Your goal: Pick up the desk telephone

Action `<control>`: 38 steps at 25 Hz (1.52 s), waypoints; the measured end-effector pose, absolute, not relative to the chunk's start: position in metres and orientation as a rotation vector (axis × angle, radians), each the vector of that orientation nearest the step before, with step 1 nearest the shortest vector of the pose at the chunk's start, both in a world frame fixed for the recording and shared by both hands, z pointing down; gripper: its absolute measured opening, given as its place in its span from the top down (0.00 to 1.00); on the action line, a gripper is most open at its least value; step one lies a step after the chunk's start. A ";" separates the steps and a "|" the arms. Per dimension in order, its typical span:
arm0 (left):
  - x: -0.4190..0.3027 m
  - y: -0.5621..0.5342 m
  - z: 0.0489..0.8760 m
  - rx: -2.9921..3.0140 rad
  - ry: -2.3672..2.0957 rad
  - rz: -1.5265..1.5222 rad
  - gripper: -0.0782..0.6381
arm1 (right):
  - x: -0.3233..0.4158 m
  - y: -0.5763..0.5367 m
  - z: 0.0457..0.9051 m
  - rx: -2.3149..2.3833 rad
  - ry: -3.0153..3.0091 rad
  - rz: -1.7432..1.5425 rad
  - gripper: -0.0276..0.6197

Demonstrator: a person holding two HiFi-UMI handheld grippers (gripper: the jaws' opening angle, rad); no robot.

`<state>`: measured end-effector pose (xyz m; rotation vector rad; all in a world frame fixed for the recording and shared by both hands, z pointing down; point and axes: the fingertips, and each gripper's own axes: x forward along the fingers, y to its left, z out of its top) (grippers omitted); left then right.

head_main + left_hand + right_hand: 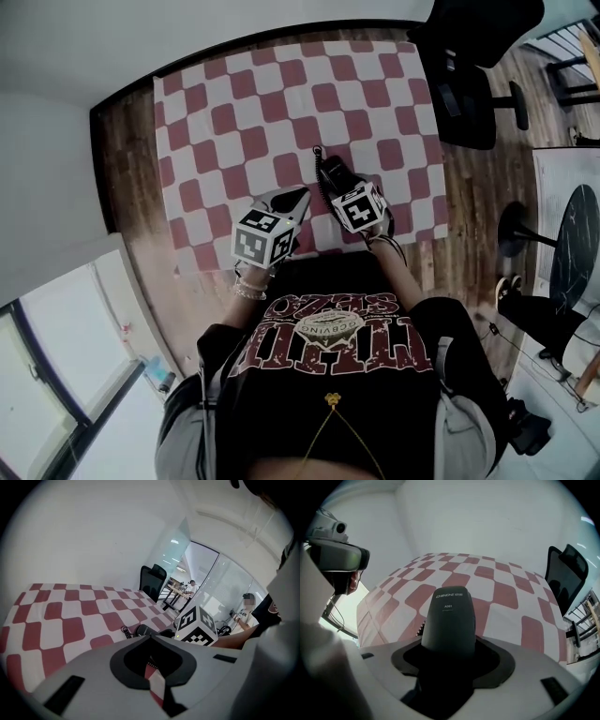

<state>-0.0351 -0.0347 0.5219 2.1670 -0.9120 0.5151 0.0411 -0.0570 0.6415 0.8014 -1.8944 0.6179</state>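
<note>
Black desk telephone (449, 613) sits clamped between right gripper (449, 645) jaws.

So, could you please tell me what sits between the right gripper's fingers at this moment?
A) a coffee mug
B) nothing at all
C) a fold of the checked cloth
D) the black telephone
D: in the right gripper view, the right gripper has its fingers closed on the black telephone, with the checked cloth lying beyond it.
</note>
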 end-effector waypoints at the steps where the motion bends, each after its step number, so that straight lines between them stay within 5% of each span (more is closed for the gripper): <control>1: -0.035 -0.034 0.522 2.161 -0.916 0.513 0.88 | 0.041 -0.056 0.641 0.789 -1.893 0.613 0.53; 38: -0.014 -0.017 0.554 2.060 -0.882 0.523 0.88 | 0.047 -0.032 0.548 0.587 -1.991 0.594 0.53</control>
